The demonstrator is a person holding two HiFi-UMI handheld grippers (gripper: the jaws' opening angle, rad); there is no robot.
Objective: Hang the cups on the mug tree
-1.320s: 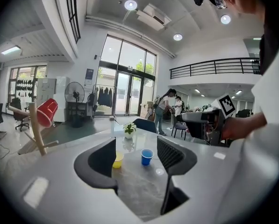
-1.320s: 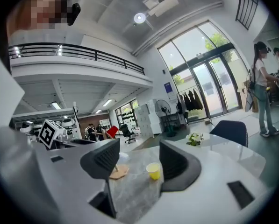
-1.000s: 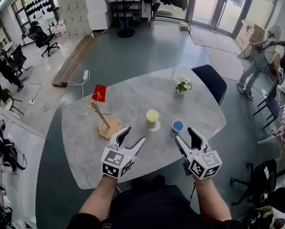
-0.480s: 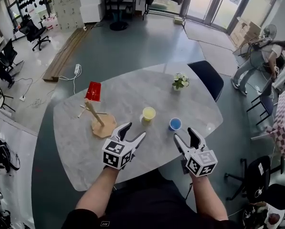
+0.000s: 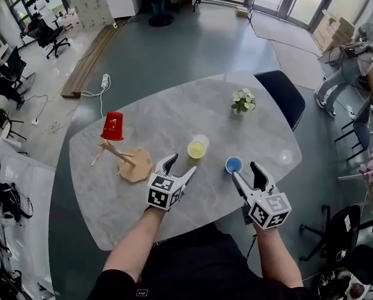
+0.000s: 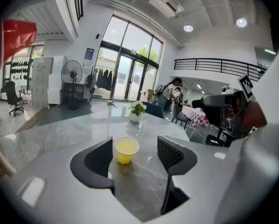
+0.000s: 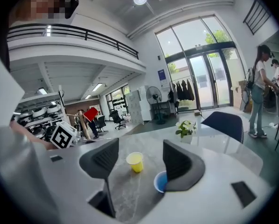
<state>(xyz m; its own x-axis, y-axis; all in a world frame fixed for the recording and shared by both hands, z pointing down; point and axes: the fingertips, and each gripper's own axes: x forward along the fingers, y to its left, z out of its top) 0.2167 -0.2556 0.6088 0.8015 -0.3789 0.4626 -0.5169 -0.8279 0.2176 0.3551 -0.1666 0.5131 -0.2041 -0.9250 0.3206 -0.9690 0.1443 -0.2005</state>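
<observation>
Table (image 5: 174, 114): glossy grey marble-look top. Mug tree (image 5: 127, 159): bare matt wood. Yellow cup (image 5: 197, 149): smooth plastic.

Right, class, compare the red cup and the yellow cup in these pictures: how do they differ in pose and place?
The red cup sits mouth-down on top of the mug tree; the yellow cup stands upright, mouth up. The red cup is raised off the table, while the yellow cup rests directly on it. Both look like plain cups without handles.

Bright daylight enters through glass doors (image 6: 130, 78); ceiling lamps (image 6: 188, 28) glare. The table (image 5: 167, 120) reflects softly. Gripper views distort toward dark edges; the left gripper (image 6: 135, 151) blurs.
</observation>
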